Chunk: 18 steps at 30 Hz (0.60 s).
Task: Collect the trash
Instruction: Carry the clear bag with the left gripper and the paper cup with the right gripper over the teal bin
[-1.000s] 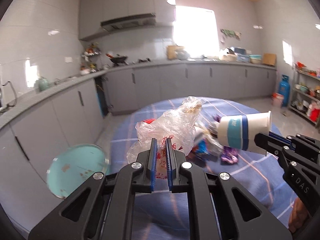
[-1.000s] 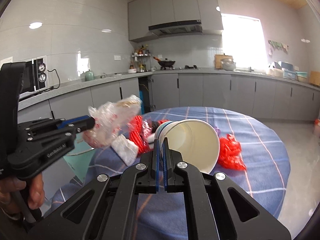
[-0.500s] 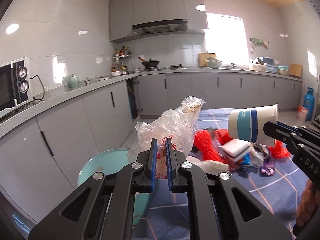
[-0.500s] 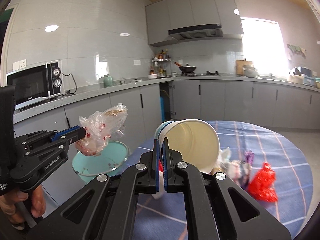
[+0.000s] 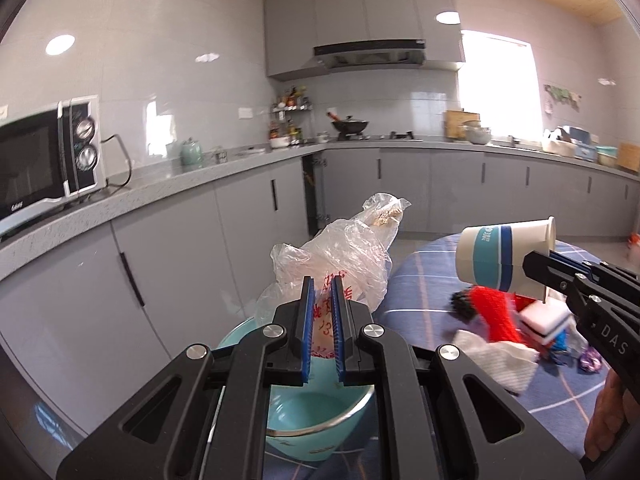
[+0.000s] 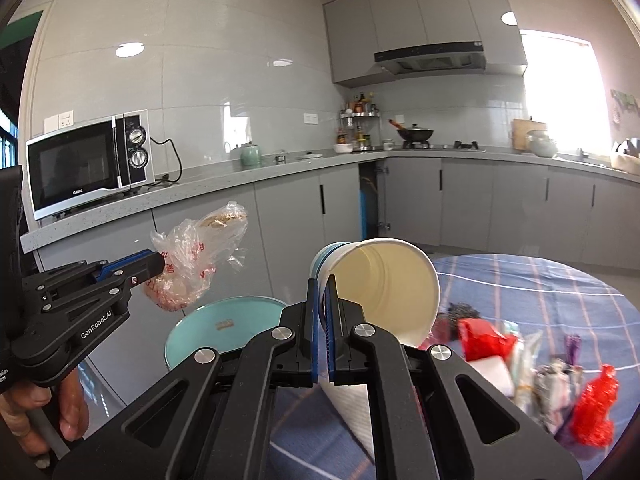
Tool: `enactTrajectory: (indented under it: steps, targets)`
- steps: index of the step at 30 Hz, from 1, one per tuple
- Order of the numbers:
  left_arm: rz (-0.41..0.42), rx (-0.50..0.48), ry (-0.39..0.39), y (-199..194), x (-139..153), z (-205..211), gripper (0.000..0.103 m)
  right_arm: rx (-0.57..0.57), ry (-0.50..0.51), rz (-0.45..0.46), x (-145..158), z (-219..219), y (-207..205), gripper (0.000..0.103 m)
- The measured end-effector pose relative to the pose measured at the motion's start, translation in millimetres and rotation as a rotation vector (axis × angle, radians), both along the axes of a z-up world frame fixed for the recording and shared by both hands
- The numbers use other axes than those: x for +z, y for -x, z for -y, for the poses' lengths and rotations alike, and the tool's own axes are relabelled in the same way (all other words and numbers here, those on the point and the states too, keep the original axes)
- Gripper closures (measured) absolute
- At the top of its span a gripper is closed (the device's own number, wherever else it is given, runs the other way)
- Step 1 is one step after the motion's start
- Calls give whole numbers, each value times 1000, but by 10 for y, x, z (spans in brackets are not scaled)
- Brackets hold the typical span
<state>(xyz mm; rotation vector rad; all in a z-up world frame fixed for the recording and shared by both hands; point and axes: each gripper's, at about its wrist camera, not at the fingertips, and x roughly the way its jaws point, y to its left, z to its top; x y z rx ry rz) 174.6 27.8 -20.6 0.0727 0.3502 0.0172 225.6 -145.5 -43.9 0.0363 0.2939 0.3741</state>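
My left gripper (image 5: pixel 322 292) is shut on a crumpled clear plastic bag (image 5: pixel 344 256) with red print, held in the air above a teal bin (image 5: pixel 316 424). The bag (image 6: pixel 192 264) and the left gripper (image 6: pixel 158 266) also show in the right wrist view, above the bin (image 6: pixel 224 328). My right gripper (image 6: pixel 323 292) is shut on the rim of a white and blue paper cup (image 6: pixel 384 284), tilted on its side over the table edge. The cup (image 5: pixel 500 256) also shows in the left wrist view, right of the bag.
A round table with a blue checked cloth (image 6: pixel 560 280) carries a pile of trash: red wrappers (image 6: pixel 592 412), a white napkin (image 5: pixel 500 356), a sponge (image 5: pixel 546 320). Grey kitchen cabinets (image 5: pixel 248 216) and a counter with a microwave (image 6: pixel 88 160) run behind the bin.
Both grippers have swung left, away from the table, with the bag and the cup. The teal bin now lies right under the bag, and the microwave has come into view.
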Motion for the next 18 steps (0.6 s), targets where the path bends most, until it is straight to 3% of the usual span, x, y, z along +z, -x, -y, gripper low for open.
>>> enactTrajectory:
  steps: [18]
  targets:
    - [-43,134,-13,-361,-146,-446,94,133,12,-51,-142,-648,-579,99]
